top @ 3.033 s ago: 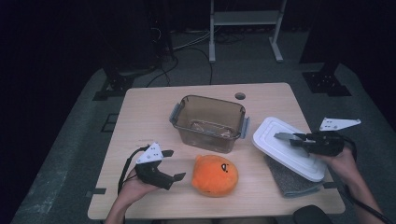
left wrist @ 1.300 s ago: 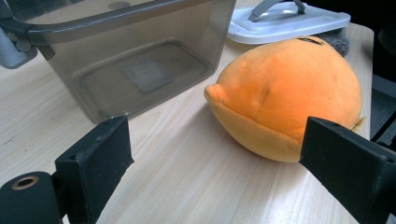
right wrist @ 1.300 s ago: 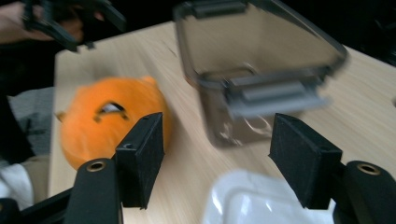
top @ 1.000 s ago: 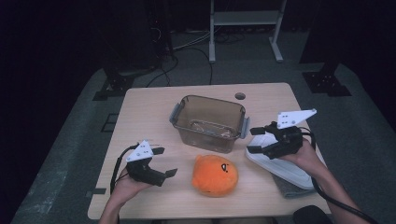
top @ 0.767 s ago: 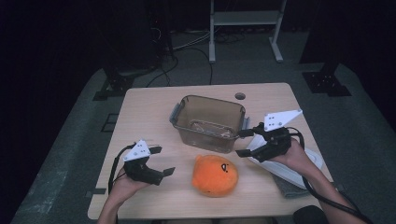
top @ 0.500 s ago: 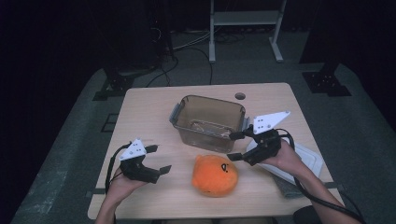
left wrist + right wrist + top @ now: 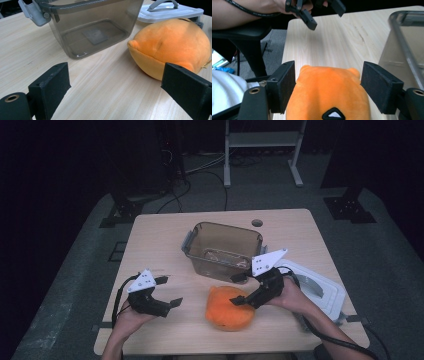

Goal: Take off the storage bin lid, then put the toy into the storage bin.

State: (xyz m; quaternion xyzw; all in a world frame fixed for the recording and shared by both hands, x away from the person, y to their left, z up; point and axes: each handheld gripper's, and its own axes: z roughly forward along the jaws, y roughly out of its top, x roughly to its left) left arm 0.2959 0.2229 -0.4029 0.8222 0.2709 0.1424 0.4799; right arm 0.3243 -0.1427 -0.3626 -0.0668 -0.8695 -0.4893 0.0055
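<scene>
An orange plush toy (image 7: pixel 227 309) lies on the wooden table (image 7: pixel 160 245) near its front edge, just in front of a clear brown plastic container (image 7: pixel 223 247). My right gripper (image 7: pixel 235 289) is open, its jaws straddling the right end of the plush (image 7: pixel 329 102) without clamping it. My left gripper (image 7: pixel 170 290) hovers open to the left of the toy, nothing between its jaws. In the left gripper view the open left gripper (image 7: pixel 116 82) looks across bare table at the plush (image 7: pixel 172 47) and the empty container (image 7: pixel 92 25).
A white lid (image 7: pixel 317 287) with a grey handle rests at the right on a grey cloth; the left gripper view shows this lid (image 7: pixel 170 11) behind the plush. The container's wall (image 7: pixel 407 45) stands close on the right. A metal stand (image 7: pixel 260 140) is on the floor beyond the table.
My right gripper left the white lid and moved left and forward until its open jaws bracket the plush. The left gripper shifted only slightly and stayed open.
</scene>
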